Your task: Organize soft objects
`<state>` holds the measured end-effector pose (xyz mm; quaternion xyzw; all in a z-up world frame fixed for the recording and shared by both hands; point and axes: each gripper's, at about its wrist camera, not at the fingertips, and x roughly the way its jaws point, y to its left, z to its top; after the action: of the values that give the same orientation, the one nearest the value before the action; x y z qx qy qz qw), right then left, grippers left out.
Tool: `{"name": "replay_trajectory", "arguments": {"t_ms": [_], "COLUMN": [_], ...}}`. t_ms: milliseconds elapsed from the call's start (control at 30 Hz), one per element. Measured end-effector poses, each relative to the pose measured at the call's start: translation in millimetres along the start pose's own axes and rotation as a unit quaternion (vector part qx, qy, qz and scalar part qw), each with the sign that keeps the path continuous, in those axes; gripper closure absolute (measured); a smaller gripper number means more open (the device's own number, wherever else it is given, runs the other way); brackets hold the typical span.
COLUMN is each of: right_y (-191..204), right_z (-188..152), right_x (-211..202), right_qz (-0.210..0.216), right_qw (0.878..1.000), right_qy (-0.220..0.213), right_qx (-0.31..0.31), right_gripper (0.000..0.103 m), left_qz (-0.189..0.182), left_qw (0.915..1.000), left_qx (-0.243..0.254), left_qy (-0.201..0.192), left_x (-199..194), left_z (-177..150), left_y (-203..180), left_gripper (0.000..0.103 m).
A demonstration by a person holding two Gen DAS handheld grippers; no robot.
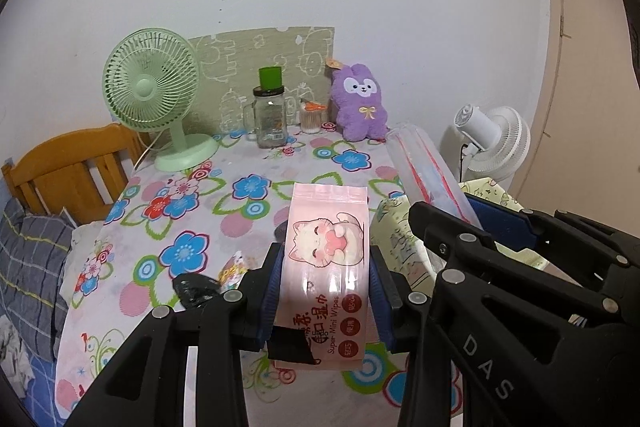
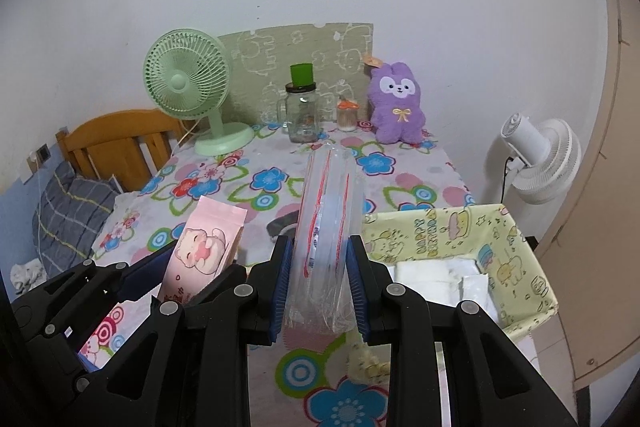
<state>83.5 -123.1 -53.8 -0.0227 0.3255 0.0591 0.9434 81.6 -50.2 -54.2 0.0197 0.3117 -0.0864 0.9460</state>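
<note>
Left wrist view: left tool (image 1: 326, 291) clamped on a pink wipes pack (image 1: 326, 267) with a cartoon cat, blue pads pressed to both of its sides, pack lifted above the flowered worktop (image 1: 200, 211). Just to the right, right tool (image 1: 478, 227) gripping a clear plastic packet (image 1: 428, 167) with red stripes, near a yellow fabric basket (image 1: 400, 239). At the far edge, against the wall: green fan (image 1: 154, 89), glass jar (image 1: 270, 119), purple plush (image 1: 360, 103).

Right wrist view: right tool (image 2: 320, 291) closed around the clear plastic packet (image 2: 326, 223), held upright above the worktop (image 2: 256, 187). Yellow fabric basket (image 2: 516, 247) just right, white soft items (image 2: 436, 277) inside. Left tool (image 2: 160, 267) at lower left, pink wipes pack (image 2: 204, 247) in its grip. Purple plush (image 2: 398, 103) upright at the back; white fan (image 2: 538, 159) beyond the worktop's right edge.
</note>
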Motion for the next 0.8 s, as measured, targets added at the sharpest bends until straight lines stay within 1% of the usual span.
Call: {"name": "replay_trajectory", "arguments": {"t_ms": [400,800], "right_y": [-33.0,-67.6], "right_z": [4.9,5.8], "right_x": [2.7,5.4], "right_qz": [-0.005,-0.021], "right_qw": [1.000,1.000], "right_qy": [-0.005,-0.004], "right_qx": [0.010,0.019], "right_gripper": [0.073,0.073], "left_qz": [-0.008,-0.032], "left_qw": [0.9999,0.9989], "left_qx": [0.015,0.033], "left_qy": [-0.001,0.002], "left_x": [12.0,27.9], "left_z": [9.5,16.9], "left_y": [-29.5,-63.1], "left_gripper": [0.062,0.062]}}
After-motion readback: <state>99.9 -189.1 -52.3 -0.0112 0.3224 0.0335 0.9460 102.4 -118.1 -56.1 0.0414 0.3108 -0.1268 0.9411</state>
